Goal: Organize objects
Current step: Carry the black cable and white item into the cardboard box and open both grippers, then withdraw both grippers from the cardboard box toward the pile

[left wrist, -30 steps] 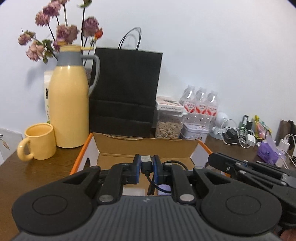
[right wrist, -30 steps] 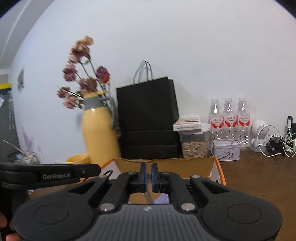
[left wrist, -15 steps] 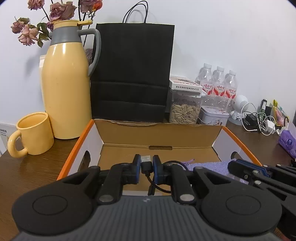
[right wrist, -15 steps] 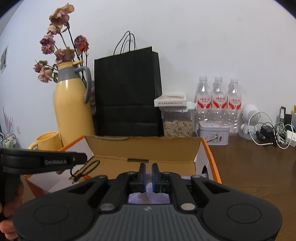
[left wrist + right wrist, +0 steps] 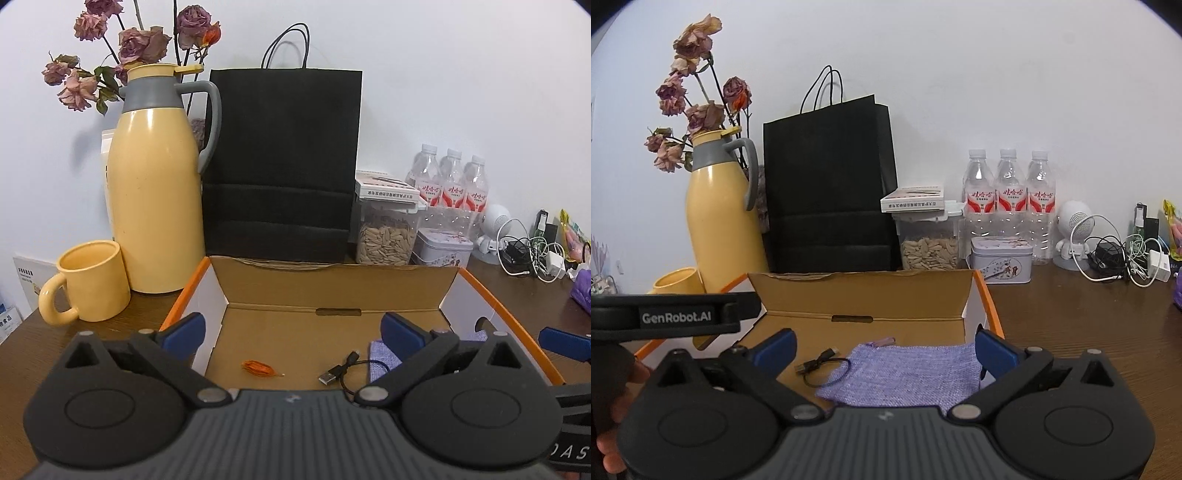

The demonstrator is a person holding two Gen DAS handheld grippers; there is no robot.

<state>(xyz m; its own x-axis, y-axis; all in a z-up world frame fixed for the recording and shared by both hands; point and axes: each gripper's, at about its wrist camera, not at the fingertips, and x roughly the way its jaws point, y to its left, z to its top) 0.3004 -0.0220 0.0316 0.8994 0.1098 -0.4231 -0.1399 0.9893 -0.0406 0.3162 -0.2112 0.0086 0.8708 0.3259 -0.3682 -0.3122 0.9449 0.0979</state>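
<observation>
An open cardboard box (image 5: 332,277) (image 5: 864,291) with orange edges sits in front of both grippers. On its floor lie a short black USB cable (image 5: 341,371) (image 5: 822,365), a lilac woven cloth (image 5: 905,373) (image 5: 380,354) and a small orange dried petal (image 5: 258,368). My left gripper (image 5: 291,332) hangs over the box's near edge, its jaws opening wide, nothing between them. My right gripper (image 5: 884,345) is over the cloth, its jaws opening too, with the cloth lying loose below them.
Behind the box stand a yellow thermos jug (image 5: 155,192) with dried roses, a yellow mug (image 5: 88,284), a black paper bag (image 5: 284,166), a seed jar (image 5: 388,240), a tin (image 5: 443,247) and water bottles (image 5: 1008,199). Tangled chargers (image 5: 1123,254) lie at the right on the wooden table (image 5: 1071,317).
Both grippers sank toward the box, then opened from shut. The left let go of the USB cable, which now lies on the box floor; the cloth lies flat under the right gripper.
</observation>
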